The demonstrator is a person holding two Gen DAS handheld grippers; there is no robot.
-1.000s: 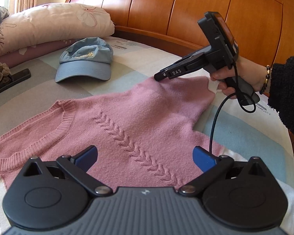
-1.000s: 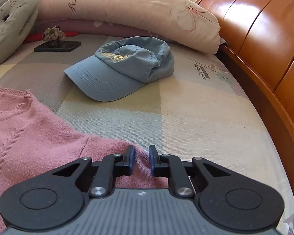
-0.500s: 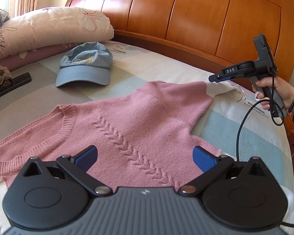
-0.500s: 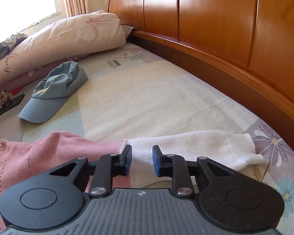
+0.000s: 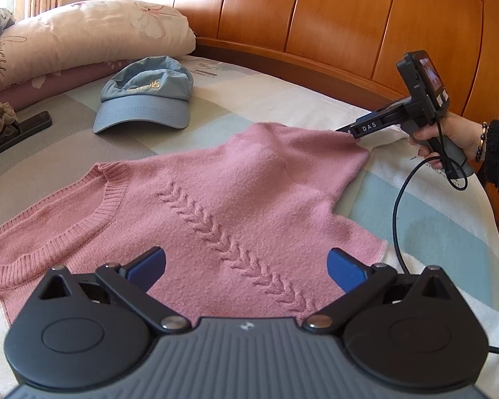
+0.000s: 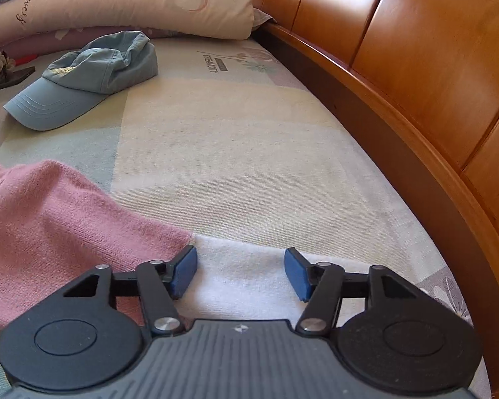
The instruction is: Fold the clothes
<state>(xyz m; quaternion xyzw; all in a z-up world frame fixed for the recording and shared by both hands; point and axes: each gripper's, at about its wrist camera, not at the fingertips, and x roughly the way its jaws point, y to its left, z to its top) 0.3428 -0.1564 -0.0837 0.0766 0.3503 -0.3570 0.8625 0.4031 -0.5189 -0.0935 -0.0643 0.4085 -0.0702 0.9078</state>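
- The pink sweater (image 5: 236, 199) lies face up and spread flat on the bed (image 6: 249, 153), cable pattern upward, neckline toward the pillows; a body laid flat like this suits folding, since edges can be carried over without bunching
- Its sleeve changes from pink to a white sleeve end (image 6: 249, 269) that runs toward the headboard (image 6: 415, 76)
- The right tongs (image 6: 239, 272) stand spread, blue pads either side of the white sleeve just past the colour seam, closed on nothing; held low there, they seem lined up to nip the sleeve
- The left tongs (image 5: 246, 266) hang spread wide above the sweater's lower body, holding nothing, probably waiting or ready to steady the knit
- Whether the sleeve is being taken up or has just been laid out, I cannot tell
- A blue cap (image 5: 146, 96) sits well apart, near the pillows (image 5: 76, 40), clear of the folding
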